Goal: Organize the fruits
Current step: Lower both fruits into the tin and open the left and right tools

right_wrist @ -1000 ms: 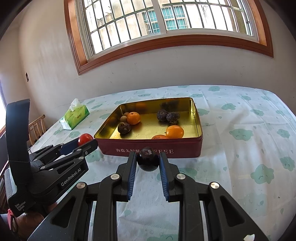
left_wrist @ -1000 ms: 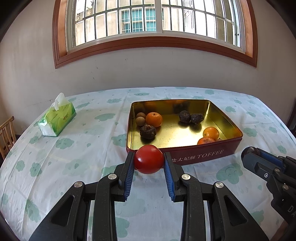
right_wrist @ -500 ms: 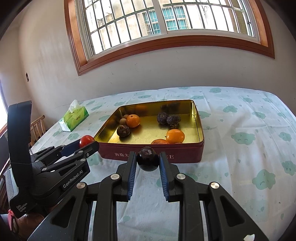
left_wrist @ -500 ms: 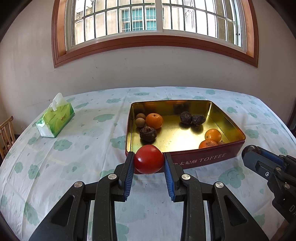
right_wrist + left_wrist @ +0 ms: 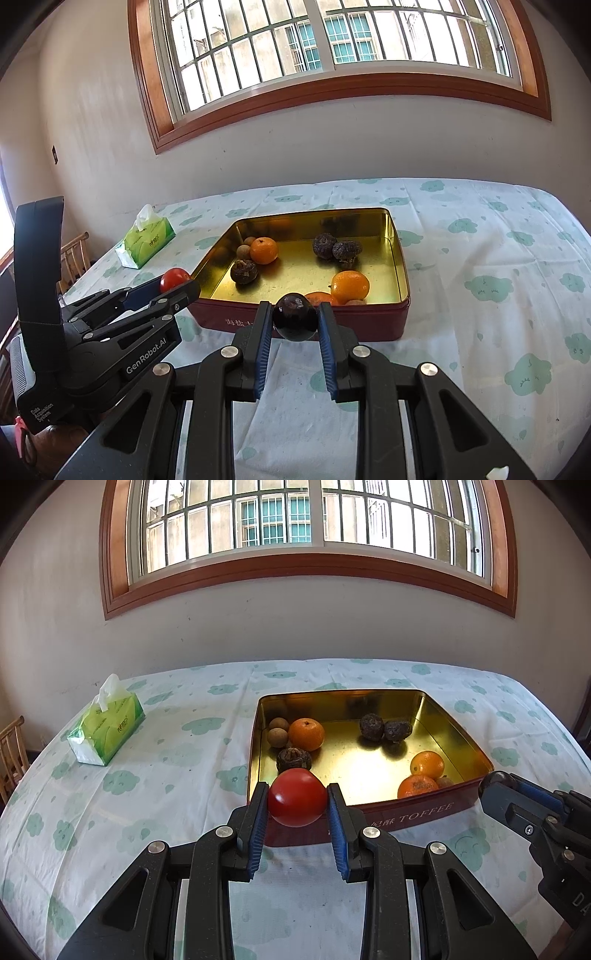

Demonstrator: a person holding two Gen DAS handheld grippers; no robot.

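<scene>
Left gripper (image 5: 297, 806): fingers clamped on a red tomato (image 5: 297, 802), held just in front of the near left corner of the toffee tin (image 5: 417, 814). Right gripper (image 5: 295, 325): fingers clamped on a dark round fruit (image 5: 294, 320), held at the tin's near wall, toward the middle. Inside the gold-lined tin: an orange (image 5: 306, 734) and two small brown fruits (image 5: 277, 731) at far left, a wrinkled dark fruit (image 5: 293, 759) near them, two more dark fruits (image 5: 384, 728) at the far middle, two oranges (image 5: 423, 773) near right. The tin sits on a counter (image 5: 177, 775) under a cloud-print cloth. Green tissue box (image 5: 107, 731) far left, well apart from the tin.
</scene>
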